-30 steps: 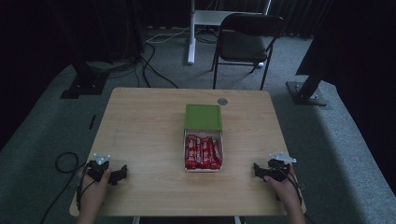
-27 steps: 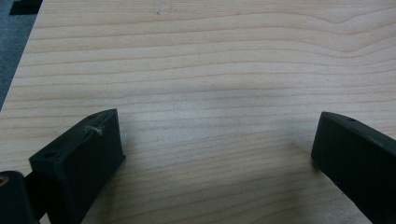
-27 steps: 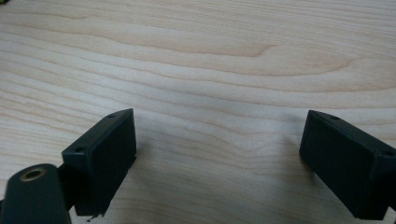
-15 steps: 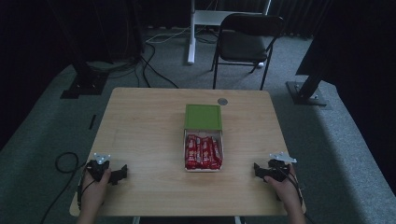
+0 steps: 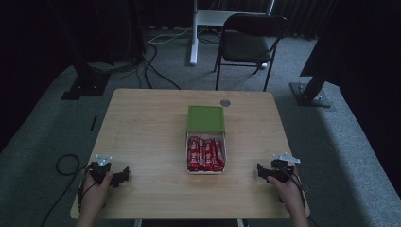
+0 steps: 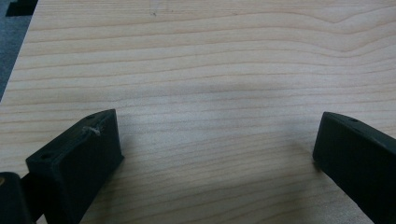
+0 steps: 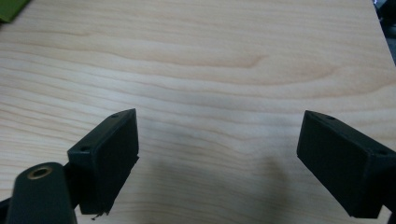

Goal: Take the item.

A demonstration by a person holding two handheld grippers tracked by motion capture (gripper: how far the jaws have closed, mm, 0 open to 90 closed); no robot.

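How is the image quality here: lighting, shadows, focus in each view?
High view: dim, the surroundings nearly black, yet the light wooden table and the white box of red packets read clearly. Left gripper view: even light, sharp wood grain, soft shadows beside the left gripper. Right gripper view: similar, with darker shadows under the right gripper; no glare.

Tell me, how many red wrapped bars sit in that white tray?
4 show, though more may lie hidden beneath. The red wrapped bars lie side by side, lengthwise, filling the open white tray at mid-table, just in front of the square green lid.
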